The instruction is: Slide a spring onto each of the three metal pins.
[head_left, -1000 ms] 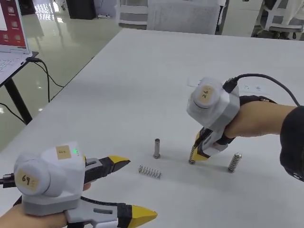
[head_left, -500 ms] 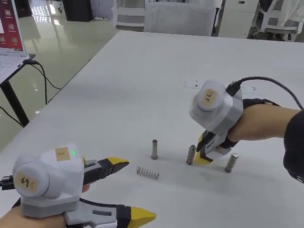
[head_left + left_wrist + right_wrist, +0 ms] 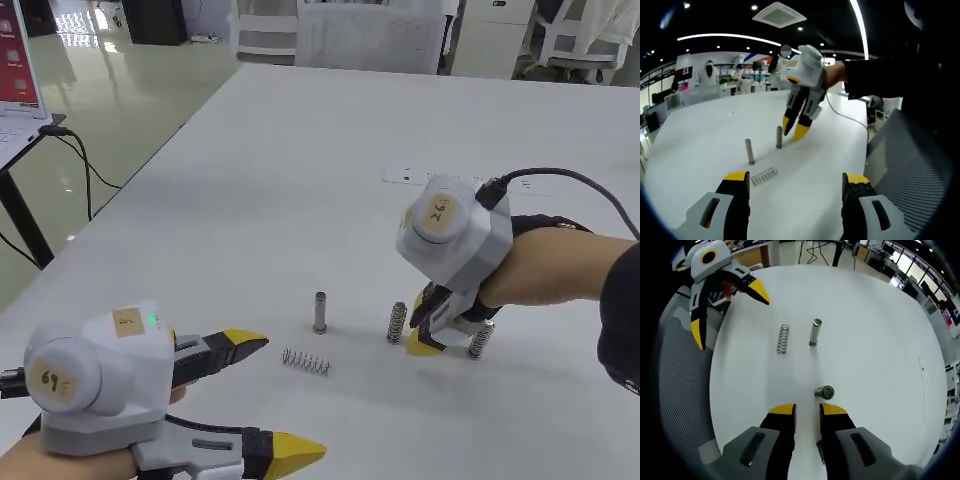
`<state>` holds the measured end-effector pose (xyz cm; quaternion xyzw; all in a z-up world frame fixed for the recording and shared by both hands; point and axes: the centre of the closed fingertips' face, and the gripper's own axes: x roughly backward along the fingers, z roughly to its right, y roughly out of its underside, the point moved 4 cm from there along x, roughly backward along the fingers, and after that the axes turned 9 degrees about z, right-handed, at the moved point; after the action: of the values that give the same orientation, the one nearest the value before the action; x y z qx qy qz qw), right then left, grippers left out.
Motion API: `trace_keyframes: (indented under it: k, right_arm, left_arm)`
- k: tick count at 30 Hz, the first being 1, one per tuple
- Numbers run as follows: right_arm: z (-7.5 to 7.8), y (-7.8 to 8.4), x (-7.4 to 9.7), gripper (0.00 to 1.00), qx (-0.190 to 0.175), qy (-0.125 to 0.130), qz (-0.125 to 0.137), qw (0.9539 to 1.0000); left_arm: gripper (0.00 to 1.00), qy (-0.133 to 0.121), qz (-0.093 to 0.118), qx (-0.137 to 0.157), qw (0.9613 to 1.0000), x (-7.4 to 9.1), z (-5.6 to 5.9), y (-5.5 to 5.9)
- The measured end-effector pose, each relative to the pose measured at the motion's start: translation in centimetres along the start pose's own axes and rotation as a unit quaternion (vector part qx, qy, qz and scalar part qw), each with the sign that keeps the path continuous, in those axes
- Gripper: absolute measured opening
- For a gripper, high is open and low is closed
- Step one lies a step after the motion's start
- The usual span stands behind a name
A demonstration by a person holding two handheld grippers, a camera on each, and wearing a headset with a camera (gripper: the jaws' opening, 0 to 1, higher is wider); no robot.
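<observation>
Fingers (image 3: 783,412) of the right gripper (image 3: 807,412), slightly apart and empty, have released the spring (image 3: 397,322) onto the middle pin (image 3: 826,391), leaving one bare pin (image 3: 320,311), a loose spring (image 3: 305,361) beside it, and the left gripper (image 3: 290,398) gaping wide, holding nothing.

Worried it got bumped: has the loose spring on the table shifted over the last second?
No. The loose spring keeps its place just near-left of the bare pin; the camera shifted.

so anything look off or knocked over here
Nothing looks damaged or spilled. One loose spring lies on its side on the table near the bare pin; the middle spring and right spring sit on pins.
</observation>
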<state>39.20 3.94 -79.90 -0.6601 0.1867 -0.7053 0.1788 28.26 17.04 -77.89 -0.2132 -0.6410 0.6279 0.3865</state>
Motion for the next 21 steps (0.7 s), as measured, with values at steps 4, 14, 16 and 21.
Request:
trace_keyframes:
  k: [4, 14, 16, 21]
  right_arm:
    - [-0.6, -0.1, 0.0, 0.16, -0.001, -0.003, 0.003, 1.0]
    - [-1.8, -0.7, -0.1, 0.16, 0.001, -0.007, 0.011, 0.9999]
    - [-1.9, -1.0, 0.0, 0.16, 0.004, -0.007, 0.013, 0.9999]
    - [-2.0, -1.6, 0.0, 0.16, 0.006, -0.008, 0.015, 0.9998]
  left_arm:
    - [0.71, 0.0, 0.0, 0.0, 1.0, 0.0, 0.0, 0.0]
    - [0.71, 0.0, -0.001, -0.004, 1.0, 0.1, 0.0, -0.1]
    - [0.71, -0.001, 0.0, -0.004, 1.0, 0.2, 0.0, -0.2]
    - [0.71, -0.002, 0.001, -0.006, 1.0, 0.4, -0.1, -0.2]
